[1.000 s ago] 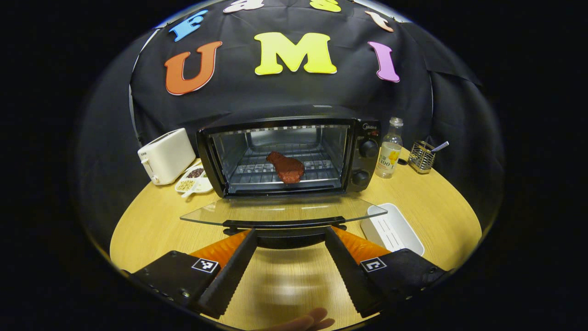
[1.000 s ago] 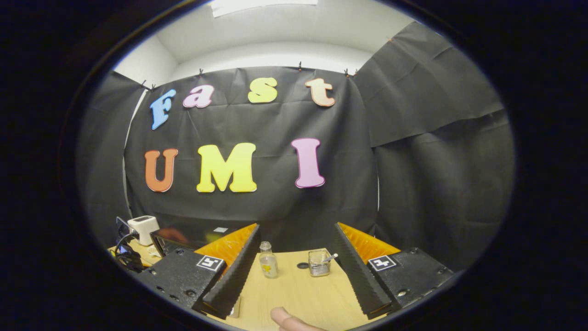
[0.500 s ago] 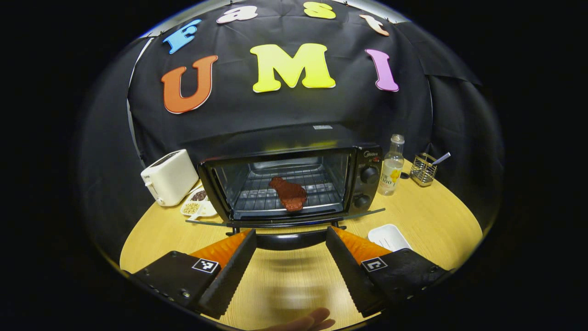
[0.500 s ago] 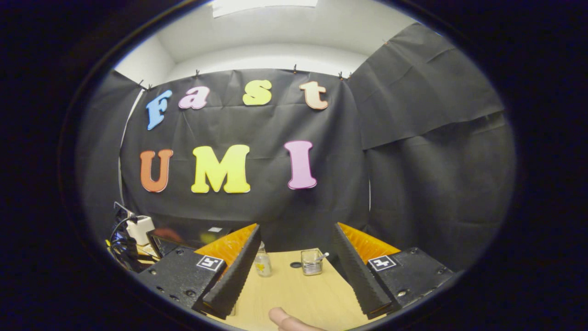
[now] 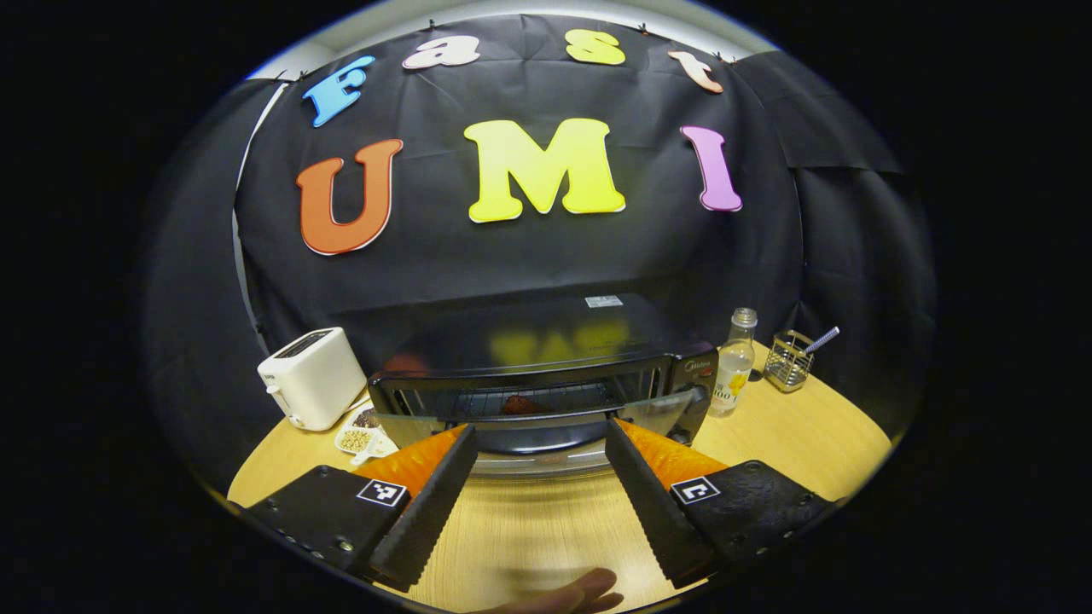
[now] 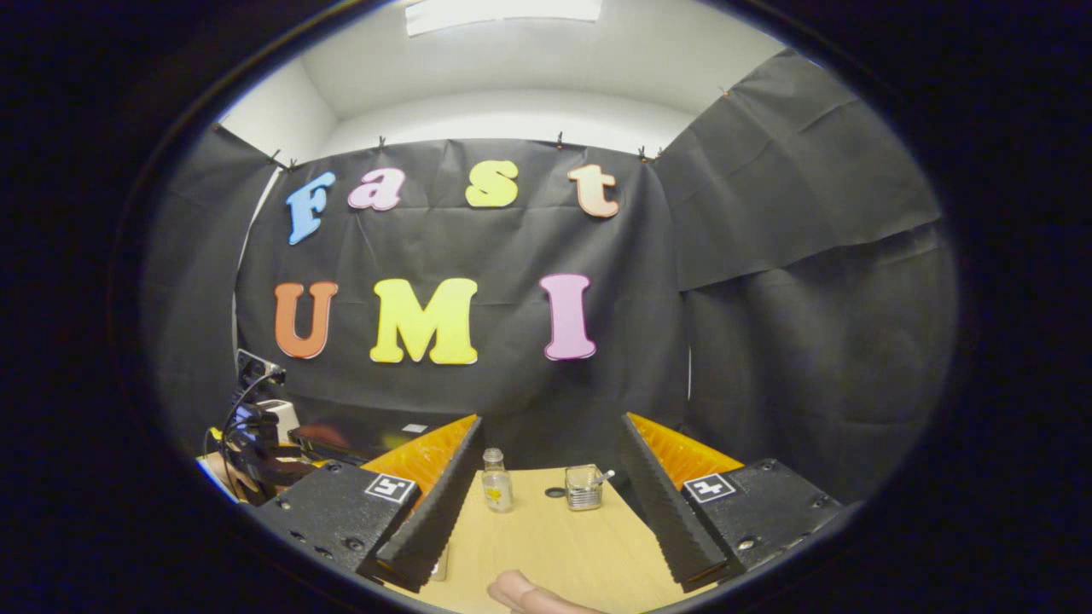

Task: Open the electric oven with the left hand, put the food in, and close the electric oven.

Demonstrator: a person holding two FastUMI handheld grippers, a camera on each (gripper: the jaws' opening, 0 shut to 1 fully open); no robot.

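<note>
Door [image 5: 529, 418] of oven [image 5: 546, 367] now tilted up, nearly closed; a second ago it lay flat open and half a second ago it was about level. Left gripper [image 5: 537, 465] jaws spread wide, handle [image 5: 533, 437] of door between them; contact with either finger cannot be told. Food [image 5: 518, 404], a reddish-brown lump, sits on wire rack inside oven, seen through the narrow gap above the glass. White tray, visible earlier near the table's right front, now hidden. Oven: black metal box with glossy top, glass door, curved black handle. Toaster [image 5: 312, 377]: white, boxy, smooth, at table's [image 5: 793, 431] left rear. Bottle [image 5: 735, 362]: clear, beside oven's right side. Wire holder [image 5: 787, 361]: square metal mesh, near right rear edge. Table round, light wood grain. Right gripper [image 6: 546, 490] jaws wide, holding nothing, raised over table; barely changed from before.
</note>
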